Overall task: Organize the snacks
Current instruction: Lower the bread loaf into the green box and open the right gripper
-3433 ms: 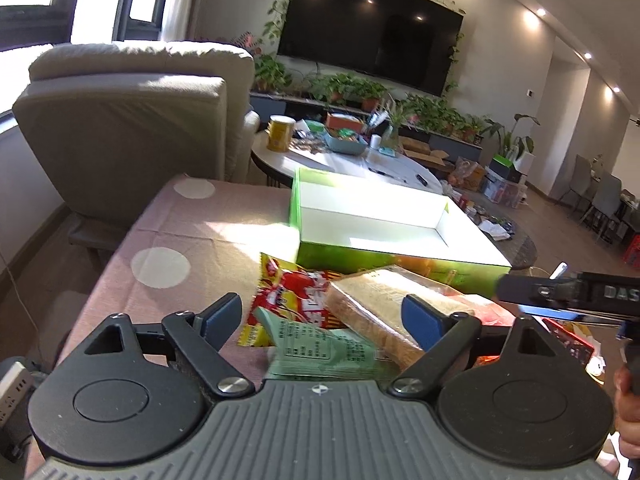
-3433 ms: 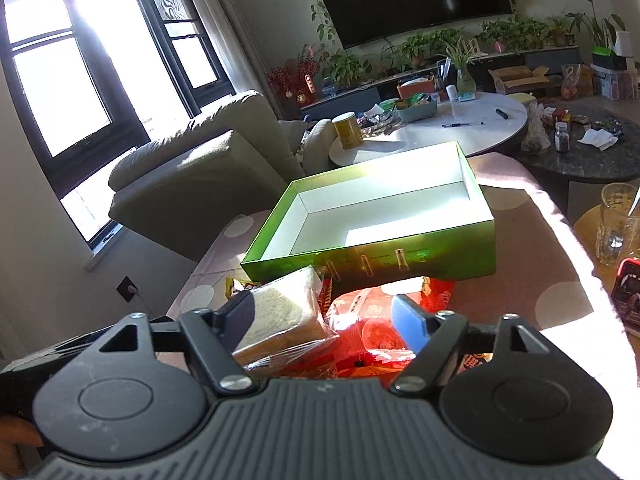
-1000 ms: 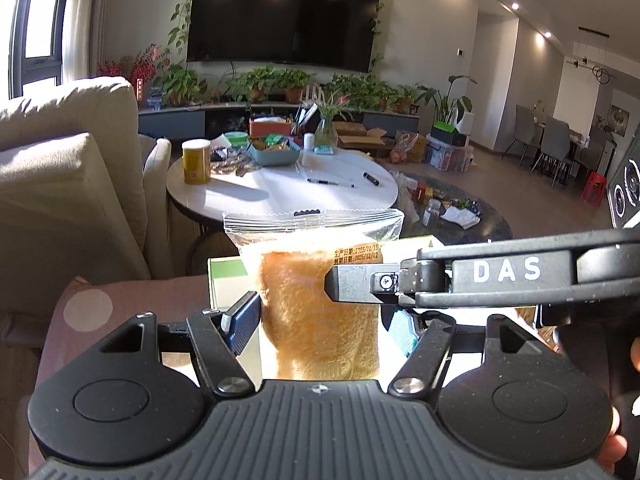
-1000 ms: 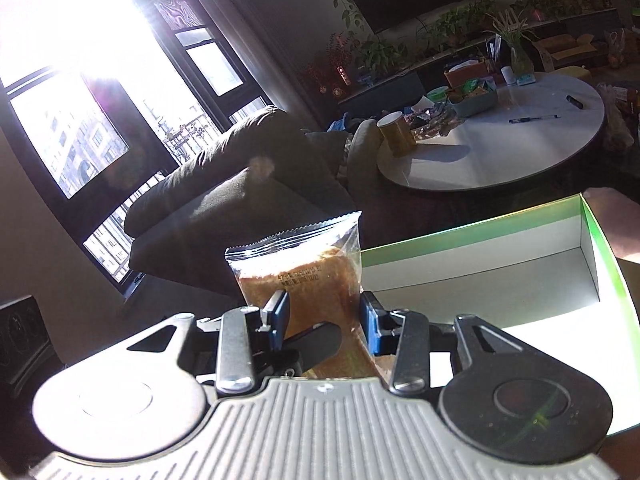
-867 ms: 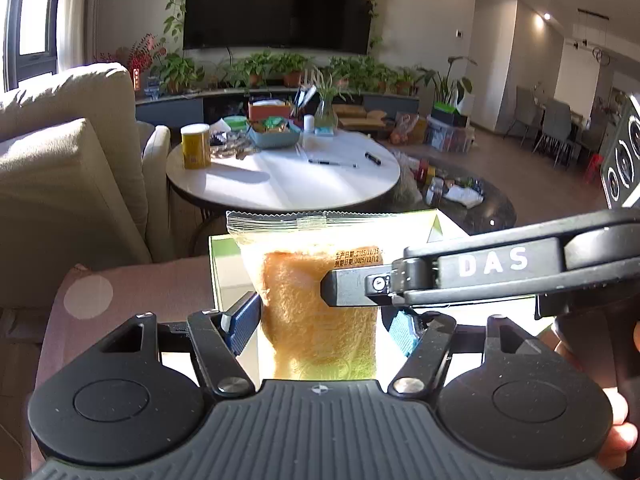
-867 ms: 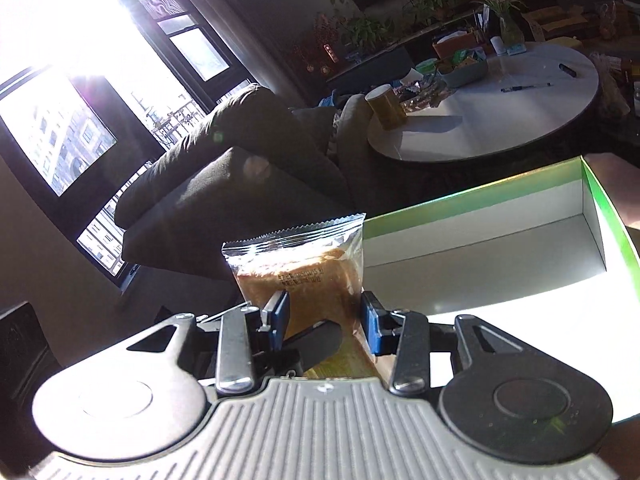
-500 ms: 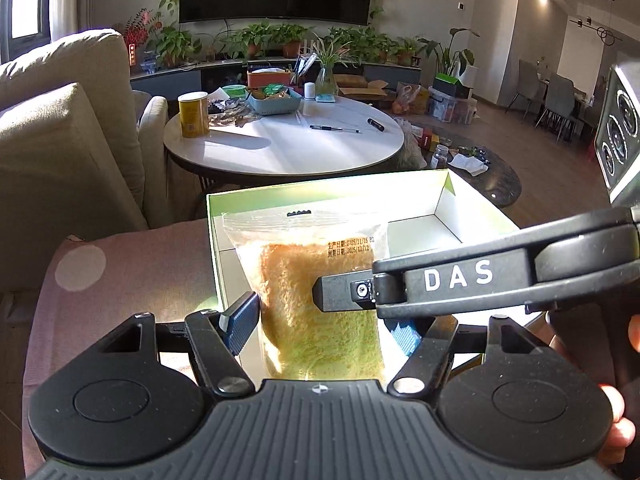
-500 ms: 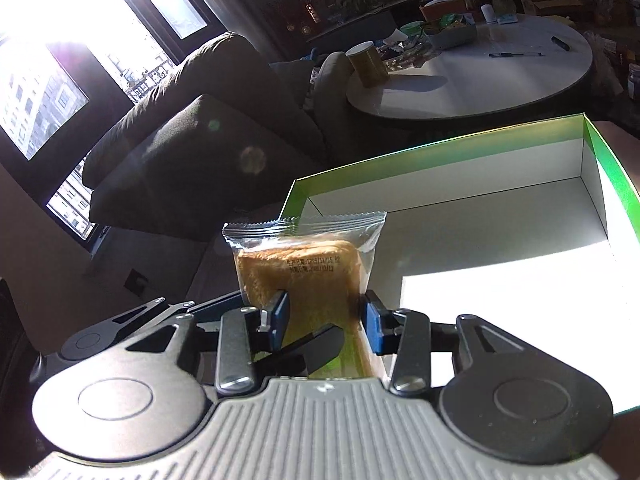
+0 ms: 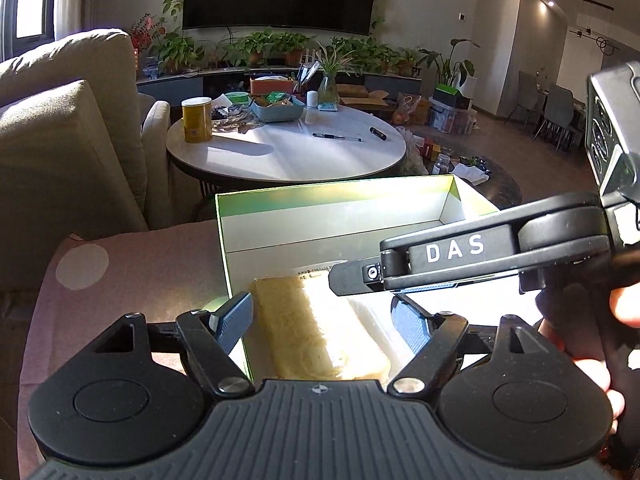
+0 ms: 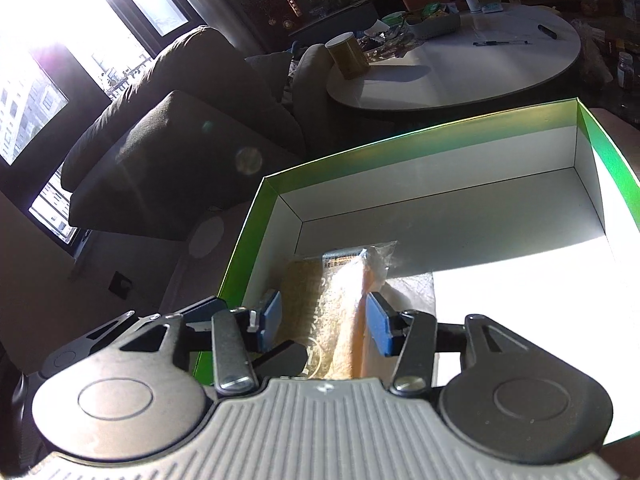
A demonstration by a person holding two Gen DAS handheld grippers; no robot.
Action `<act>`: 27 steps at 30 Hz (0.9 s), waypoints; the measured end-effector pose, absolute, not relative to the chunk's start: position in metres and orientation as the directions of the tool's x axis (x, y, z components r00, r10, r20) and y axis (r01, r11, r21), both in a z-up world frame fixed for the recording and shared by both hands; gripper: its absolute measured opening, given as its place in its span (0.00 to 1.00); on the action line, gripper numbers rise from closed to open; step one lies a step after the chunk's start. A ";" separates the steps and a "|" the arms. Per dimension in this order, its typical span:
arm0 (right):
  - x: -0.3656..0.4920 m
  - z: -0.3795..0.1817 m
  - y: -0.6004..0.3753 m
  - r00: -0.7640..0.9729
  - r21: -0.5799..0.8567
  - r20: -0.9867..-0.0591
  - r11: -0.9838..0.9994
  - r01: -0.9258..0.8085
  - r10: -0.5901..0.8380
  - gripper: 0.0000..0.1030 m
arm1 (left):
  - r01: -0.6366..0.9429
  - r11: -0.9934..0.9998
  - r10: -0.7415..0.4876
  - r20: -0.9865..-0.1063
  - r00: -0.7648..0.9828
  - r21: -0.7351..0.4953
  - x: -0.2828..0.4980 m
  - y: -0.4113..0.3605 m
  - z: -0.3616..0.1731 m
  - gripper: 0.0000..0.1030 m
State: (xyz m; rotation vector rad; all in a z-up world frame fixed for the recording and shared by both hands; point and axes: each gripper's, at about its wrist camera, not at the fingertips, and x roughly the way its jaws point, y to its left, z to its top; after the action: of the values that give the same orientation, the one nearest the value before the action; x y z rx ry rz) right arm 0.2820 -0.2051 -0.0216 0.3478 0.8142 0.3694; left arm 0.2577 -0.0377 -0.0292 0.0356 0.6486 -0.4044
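A clear packet of bread [image 9: 312, 332] lies flat on the white floor of the green box [image 9: 320, 190], near its front left corner. My left gripper [image 9: 322, 318] hangs just above the packet. Its jaws are opening and the blue pads stand off the packet's sides. One of the right gripper's fingers [image 9: 452, 250], marked DAS, reaches in from the right over the packet. In the right wrist view the packet [image 10: 332, 296] lies between the pads of my right gripper [image 10: 325, 320]. Those jaws are opening too and do not press on it. The green box [image 10: 400, 136] holds nothing else in view.
The box stands on a pink cloth with pale dots [image 9: 132, 264]. Behind it is a round white table [image 9: 280, 152] with a yellow canister [image 9: 197, 119], a blue tray and pens. A beige armchair [image 9: 60, 140] is at the left. A hand [image 9: 600, 364] holds the right gripper.
The packet was upright, gripped by both grippers above the box. It has come down and now lies flat on the box floor. Both pairs of jaws have widened.
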 end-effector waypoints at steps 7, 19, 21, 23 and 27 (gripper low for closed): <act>0.268 -0.002 -0.198 0.668 0.381 -0.604 0.893 -0.238 0.435 0.60 | 0.332 0.941 -0.310 -0.558 0.770 -0.064 0.248 -0.033 -0.017 0.78; 0.212 0.038 -0.190 0.764 0.233 -0.529 0.929 -0.287 0.368 0.66 | 0.314 0.946 -0.316 -0.476 0.820 -0.088 0.196 -0.013 0.016 0.83; 0.199 0.042 -0.191 0.784 0.214 -0.516 0.939 -0.271 0.344 0.69 | 0.307 0.947 -0.313 -0.466 0.828 -0.090 0.183 -0.009 0.020 0.83; 0.186 0.045 -0.193 0.801 0.194 -0.497 0.943 -0.272 0.333 0.69 | 0.299 0.951 -0.303 -0.468 0.830 -0.085 0.171 -0.003 0.021 0.83; 0.161 0.046 -0.202 0.816 0.205 -0.444 0.929 -0.308 0.369 0.69 | 0.260 0.962 -0.266 -0.470 0.842 -0.079 0.149 0.011 0.023 0.84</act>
State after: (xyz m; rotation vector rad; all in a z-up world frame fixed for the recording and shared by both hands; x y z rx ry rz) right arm 0.1610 -0.2025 0.0458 0.1260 0.4982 0.3622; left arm 0.1489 0.0106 0.0233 -0.0121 0.4987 -0.2775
